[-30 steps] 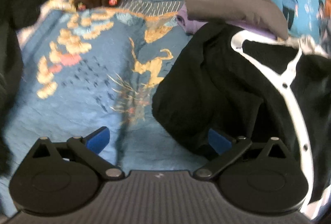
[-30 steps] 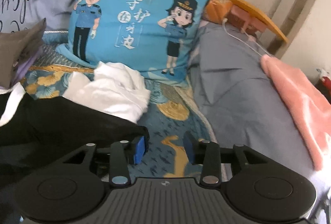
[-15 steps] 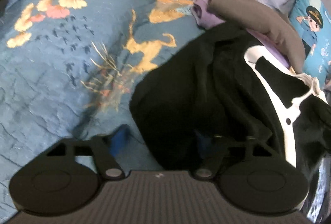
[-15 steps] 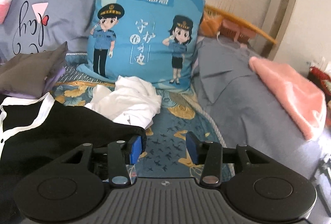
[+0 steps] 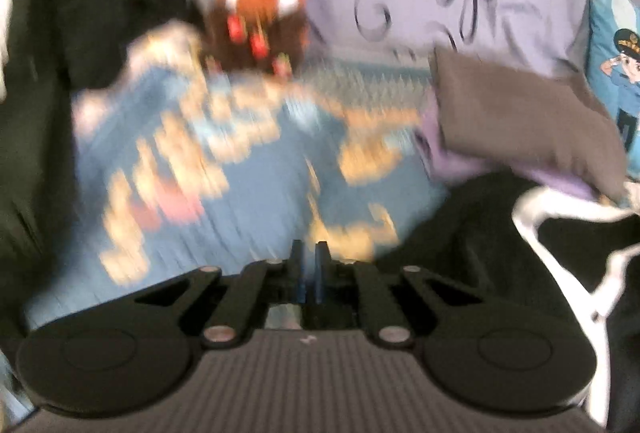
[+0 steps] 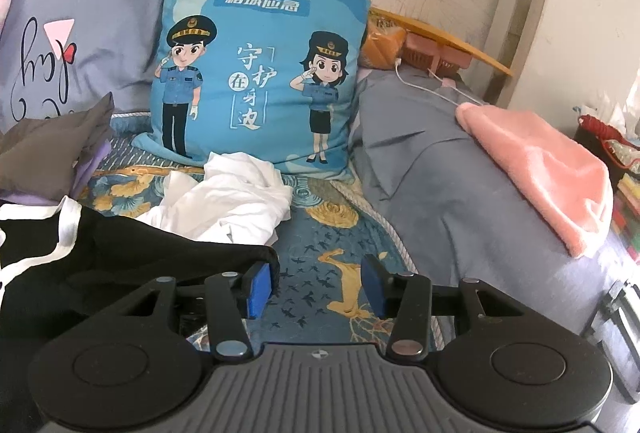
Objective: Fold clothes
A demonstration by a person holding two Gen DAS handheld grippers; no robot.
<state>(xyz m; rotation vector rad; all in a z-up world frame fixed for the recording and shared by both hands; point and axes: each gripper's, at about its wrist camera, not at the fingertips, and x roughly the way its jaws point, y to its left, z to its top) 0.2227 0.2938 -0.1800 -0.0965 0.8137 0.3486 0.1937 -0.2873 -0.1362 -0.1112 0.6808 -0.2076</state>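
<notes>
- Black garment with white trim (image 6: pixel 132 257) sprawled unfolded on the blue patterned bedspread (image 6: pixel 320 245), off to the left of the right gripper (image 6: pixel 316 289) and to the right of the left gripper (image 5: pixel 309 273); so, between the two tools.
- Right gripper spread wide, nothing between the blue pads; left pad just at the garment's rolled black edge, touching or only beside, cannot tell.
- Left gripper pinched nearly closed; view badly blurred, so whether a thin bit of cloth sits in the slit cannot be told. Black cloth (image 5: pixel 500 233) starts a little right of the tips.
- Long run of the garment seems to lie across, from one gripper toward the other; white trim curling near its far side.
- Right gripper judged the nearer to an edge worth taking.
- Crumpled white garment (image 6: pixel 232 197) just beyond the black one, possibly overlapping it: likely to snag in a fold.
- Grey and lilac folded stack (image 5: pixel 520 121) at the far edge, cartoon cushion (image 6: pixel 260 81) behind, plush toy (image 5: pixel 260 13) far left, pink towel (image 6: pixel 536 173) well off right.
</notes>
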